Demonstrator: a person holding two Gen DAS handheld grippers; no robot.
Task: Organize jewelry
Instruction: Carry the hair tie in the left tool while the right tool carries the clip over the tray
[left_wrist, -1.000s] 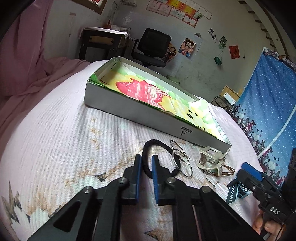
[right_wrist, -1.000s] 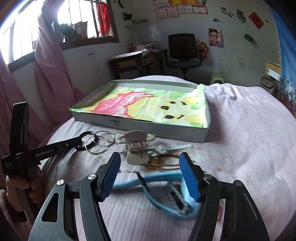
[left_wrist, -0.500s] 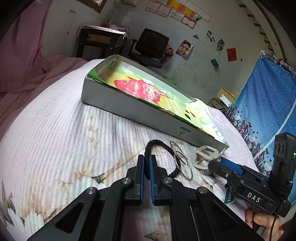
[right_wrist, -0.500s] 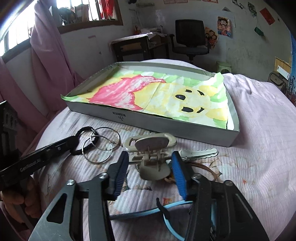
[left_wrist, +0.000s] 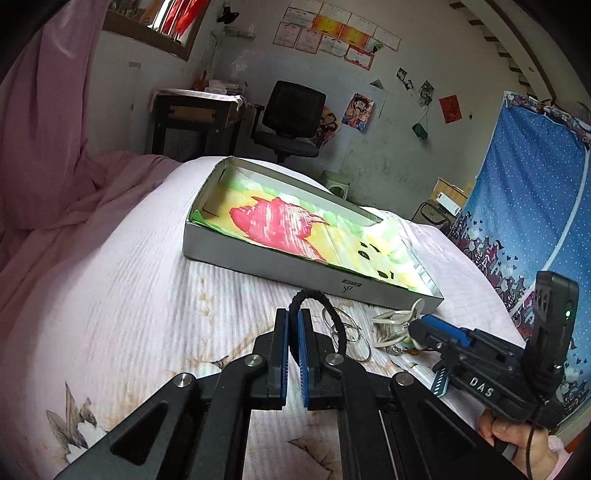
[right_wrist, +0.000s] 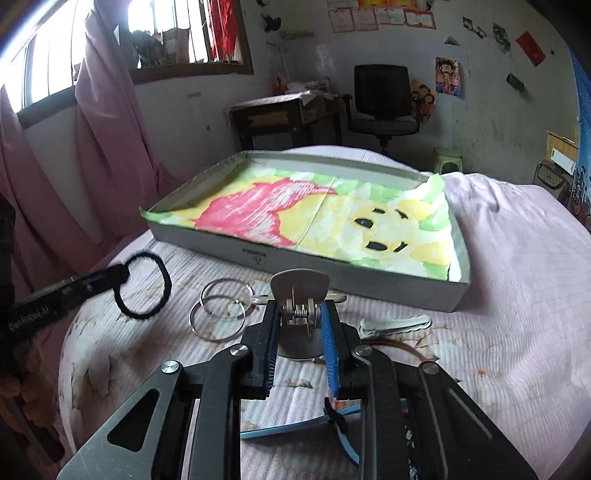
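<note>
My left gripper (left_wrist: 293, 321) is shut on a black braided hair tie (left_wrist: 317, 306) and holds it lifted off the bed; it also shows in the right wrist view (right_wrist: 147, 284). My right gripper (right_wrist: 298, 321) is shut on a beige claw hair clip (right_wrist: 300, 286), raised off the bed. The shallow grey box (right_wrist: 258, 254) lined with a cartoon drawing lies just beyond both. Two silver rings (right_wrist: 219, 310) lie on the bed between the grippers.
A blue watch strap (right_wrist: 295, 428) lies under my right gripper. A silver clip (right_wrist: 395, 324) and a brown band (right_wrist: 406, 343) lie to its right. A desk (right_wrist: 284, 118) and office chair (right_wrist: 384, 99) stand behind the bed. Pink curtains (right_wrist: 103, 147) hang on the left.
My left gripper closed on the hair tie and lifted it. My right gripper moved forward over the watch strap, closed on the claw clip and raised it.
</note>
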